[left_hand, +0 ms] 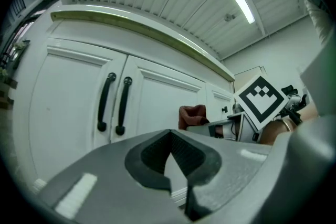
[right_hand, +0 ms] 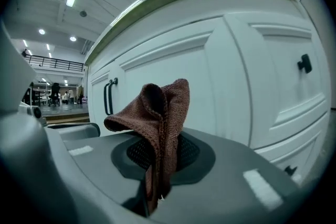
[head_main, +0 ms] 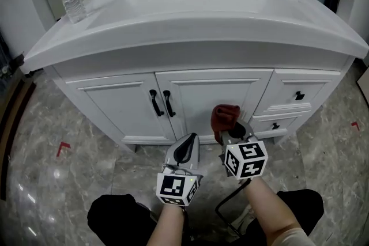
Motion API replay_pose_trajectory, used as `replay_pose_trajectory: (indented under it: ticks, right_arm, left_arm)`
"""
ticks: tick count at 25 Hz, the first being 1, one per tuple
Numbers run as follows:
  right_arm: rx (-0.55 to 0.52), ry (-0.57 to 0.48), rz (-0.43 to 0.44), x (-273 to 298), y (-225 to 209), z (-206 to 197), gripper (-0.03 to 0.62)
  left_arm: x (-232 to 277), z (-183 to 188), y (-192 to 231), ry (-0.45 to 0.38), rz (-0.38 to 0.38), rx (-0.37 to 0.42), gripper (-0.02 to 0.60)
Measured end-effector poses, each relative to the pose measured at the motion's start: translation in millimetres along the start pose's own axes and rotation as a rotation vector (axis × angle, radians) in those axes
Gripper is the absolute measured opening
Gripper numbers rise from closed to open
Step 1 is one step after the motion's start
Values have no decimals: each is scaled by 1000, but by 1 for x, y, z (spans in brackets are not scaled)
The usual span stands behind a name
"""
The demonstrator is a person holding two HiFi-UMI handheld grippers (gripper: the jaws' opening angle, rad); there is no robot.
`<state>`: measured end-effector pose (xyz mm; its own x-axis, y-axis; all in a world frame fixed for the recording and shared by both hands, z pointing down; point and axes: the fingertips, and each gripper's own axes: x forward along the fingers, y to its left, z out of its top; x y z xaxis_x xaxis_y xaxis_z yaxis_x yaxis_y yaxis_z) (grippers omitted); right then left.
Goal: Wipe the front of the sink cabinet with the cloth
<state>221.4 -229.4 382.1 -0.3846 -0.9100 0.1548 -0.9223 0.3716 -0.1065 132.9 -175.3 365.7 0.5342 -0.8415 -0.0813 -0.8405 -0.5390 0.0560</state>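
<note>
**Right gripper** (head_main: 233,134): the fingers are closed on the cloth (head_main: 224,115), a brown knitted piece pinched by its lower end. In the right gripper view the rest of the cloth (right_hand: 157,113) stands up past the fingertips of the right gripper (right_hand: 156,168) in a folded, drooping peak.

**Position of cloth:** it is held directly ahead of the fingers, in front of the lower part of the right-hand door of the sink cabinet (head_main: 210,86). It is close to the white panel, but contact cannot be confirmed.

**Left gripper** (head_main: 190,144): the fingers are brought together with nothing between them, as the left gripper view confirms (left_hand: 172,164). It is held just left of the right gripper and short of the cabinet front.

**Surroundings:** two black door handles (head_main: 162,103) lie ahead and to the left of the left fingers. A black drawer knob (head_main: 299,95) lies ahead and to the right of the right fingers. Both grippers are held over a marbled floor (head_main: 69,181).
</note>
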Motion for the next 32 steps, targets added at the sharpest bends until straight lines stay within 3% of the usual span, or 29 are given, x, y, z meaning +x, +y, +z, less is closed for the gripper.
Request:
replay_pose_trajectory:
  ticks: [8, 13, 20, 32]
  right_arm:
    - [-28, 57, 151, 53, 93, -30, 80]
    - [-9, 49, 154, 76, 112, -33, 80]
    - [-48, 60, 121, 76, 95, -35, 80]
    - [-5, 58, -70, 26, -8, -25, 80]
  left_arm:
    - [-41, -8, 65, 20, 113, 1, 1]
    - [-52, -7, 92, 6, 146, 2, 1]
    - [-49, -7, 95, -14, 137, -26, 1]
    - [1, -11, 18, -13, -28, -18, 1]
